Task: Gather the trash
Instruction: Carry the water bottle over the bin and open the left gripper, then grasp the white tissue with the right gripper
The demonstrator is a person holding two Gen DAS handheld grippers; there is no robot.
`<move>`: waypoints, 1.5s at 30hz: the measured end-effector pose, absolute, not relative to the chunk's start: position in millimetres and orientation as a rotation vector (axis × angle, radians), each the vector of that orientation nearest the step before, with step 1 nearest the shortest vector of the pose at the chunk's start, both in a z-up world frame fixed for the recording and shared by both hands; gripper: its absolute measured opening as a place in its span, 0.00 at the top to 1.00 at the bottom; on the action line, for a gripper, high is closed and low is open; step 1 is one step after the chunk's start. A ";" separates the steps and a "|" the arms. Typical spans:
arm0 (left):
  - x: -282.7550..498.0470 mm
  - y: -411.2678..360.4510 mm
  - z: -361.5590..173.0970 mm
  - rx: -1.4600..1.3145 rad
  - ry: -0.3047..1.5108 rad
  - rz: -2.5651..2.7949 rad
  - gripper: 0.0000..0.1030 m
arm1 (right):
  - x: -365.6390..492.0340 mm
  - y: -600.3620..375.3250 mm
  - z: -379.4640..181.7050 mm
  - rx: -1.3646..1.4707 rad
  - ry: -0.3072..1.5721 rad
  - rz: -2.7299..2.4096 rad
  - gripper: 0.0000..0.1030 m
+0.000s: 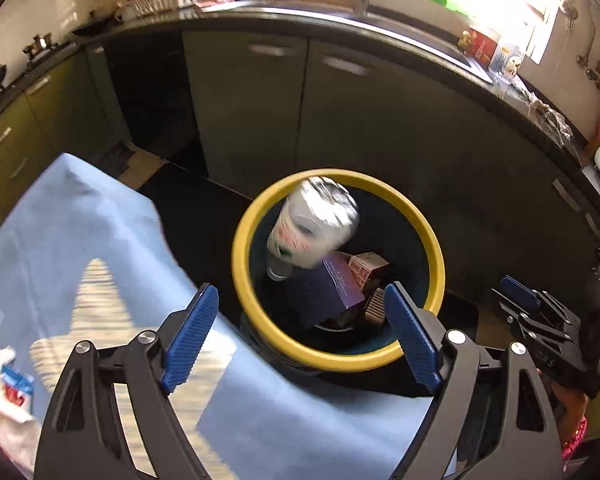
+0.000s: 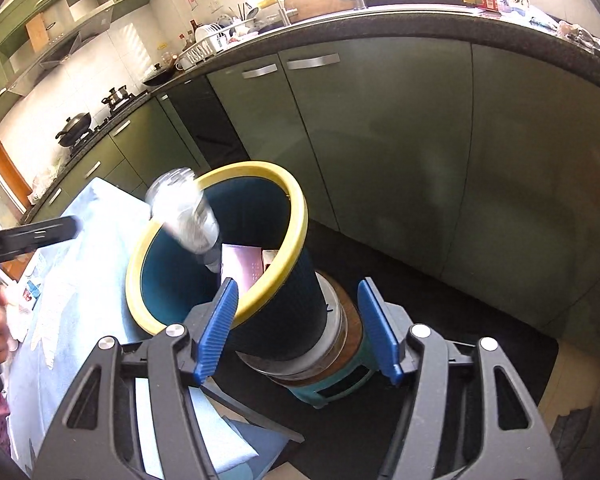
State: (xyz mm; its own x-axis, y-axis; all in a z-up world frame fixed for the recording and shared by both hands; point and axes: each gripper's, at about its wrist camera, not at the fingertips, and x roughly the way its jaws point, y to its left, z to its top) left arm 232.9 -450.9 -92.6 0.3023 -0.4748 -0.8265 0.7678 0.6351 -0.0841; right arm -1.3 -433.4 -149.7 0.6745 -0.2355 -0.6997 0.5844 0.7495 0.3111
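A dark blue bin with a yellow rim stands beside the blue-clothed table. A clear plastic bottle with a white label is in the air over the bin's mouth, blurred and free of both grippers. It also shows in the right wrist view at the bin's rim. Inside the bin lie a purple box and small red-and-white cartons. My left gripper is open and empty above the bin. My right gripper is open and empty to the bin's right.
The bin sits on a teal stool over a black mat. A white bag and a blue-and-red packet lie on the table at the left. Green cabinets and a dark counter stand behind.
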 end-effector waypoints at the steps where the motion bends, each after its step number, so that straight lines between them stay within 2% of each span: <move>1: 228.6 -442.7 -87.1 0.350 0.935 -0.842 0.15 | 0.1 -432.7 -149.8 0.554 0.686 -0.484 0.42; 11: 182.2 -298.0 -46.0 0.232 0.786 -0.729 0.11 | 15.9 -406.8 -134.4 0.501 0.688 -0.437 0.41; 18: 161.9 -186.0 -58.7 0.155 0.778 -0.590 0.11 | 45.2 -369.1 -118.1 0.420 0.722 -0.348 0.41; 24: 144.6 -107.0 -72.5 0.082 0.759 -0.470 0.11 | 102.3 -302.1 -100.4 0.305 0.766 -0.135 0.41; 30: 131.0 -63.8 -90.2 0.023 0.768 -0.414 0.10 | 166.7 -207.7 -85.4 0.176 0.805 0.146 0.41; 32: 126.6 -54.9 -95.5 -0.003 0.778 -0.409 0.10 | 187.4 -175.3 -84.1 0.128 0.825 0.225 0.43; 37: 118.5 -44.7 -100.6 -0.025 0.771 -0.386 0.10 | 232.8 -108.1 -78.3 0.014 0.832 0.338 0.58; 42: 115.7 -36.7 -101.5 -0.037 0.760 -0.382 0.10 | 273.6 -69.2 -75.4 -0.069 0.830 0.375 0.59; 45: 115.7 -32.7 -102.2 -0.045 0.755 -0.385 0.10 | 289.5 -57.2 -80.8 -0.096 0.847 0.380 0.64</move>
